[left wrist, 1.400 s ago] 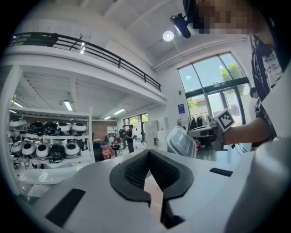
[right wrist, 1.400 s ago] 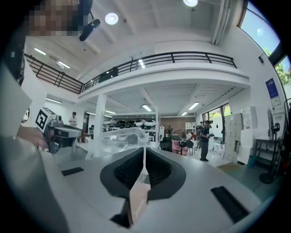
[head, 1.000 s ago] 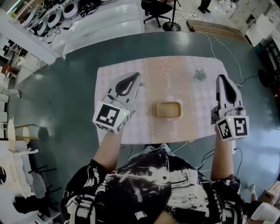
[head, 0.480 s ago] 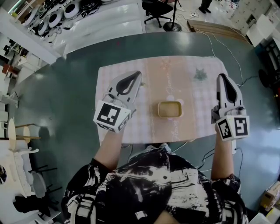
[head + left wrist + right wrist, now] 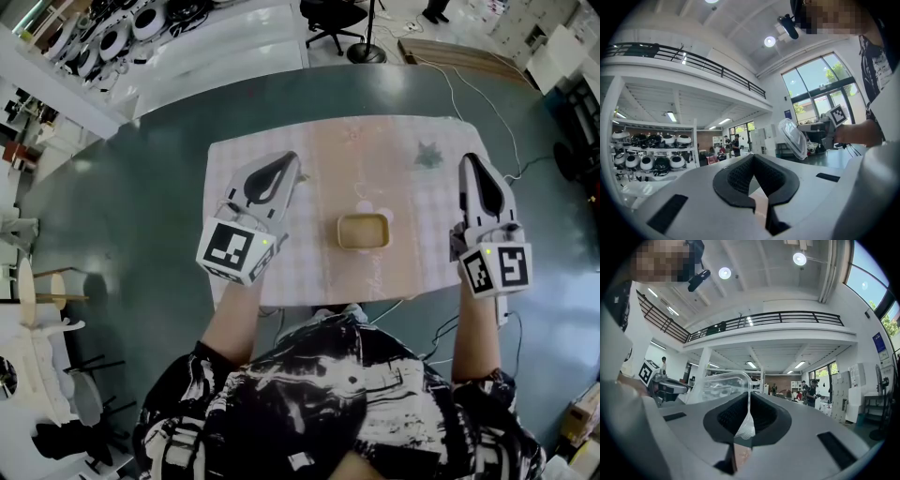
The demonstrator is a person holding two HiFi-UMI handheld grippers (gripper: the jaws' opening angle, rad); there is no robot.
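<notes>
Right gripper view: jaws pinch a clear lid [image 5: 722, 385].
Left gripper [image 5: 757, 180], left of tray [image 5: 364, 217], closed, empty; thin pinch may slip.

Both arms outstretched — left gripper [image 5: 286, 165] and right gripper [image 5: 469, 165], jaws together

The right gripper [image 5: 747, 418] has its black ribbed jaws pressed together on the thin edge tab of a clear, rounded-corner plastic lid [image 5: 723, 385]. The tab stands upright in the seam between them. The lid's body rises beyond the jaws and spreads to their left. Further left of the jaws, past the lid, the grey left gripper [image 5: 670, 385] shows with its black-and-white marker cube. Above and beyond the jaws runs a black balcony railing [image 5: 787, 317], and to their right stand distant people [image 5: 813, 391].
</notes>
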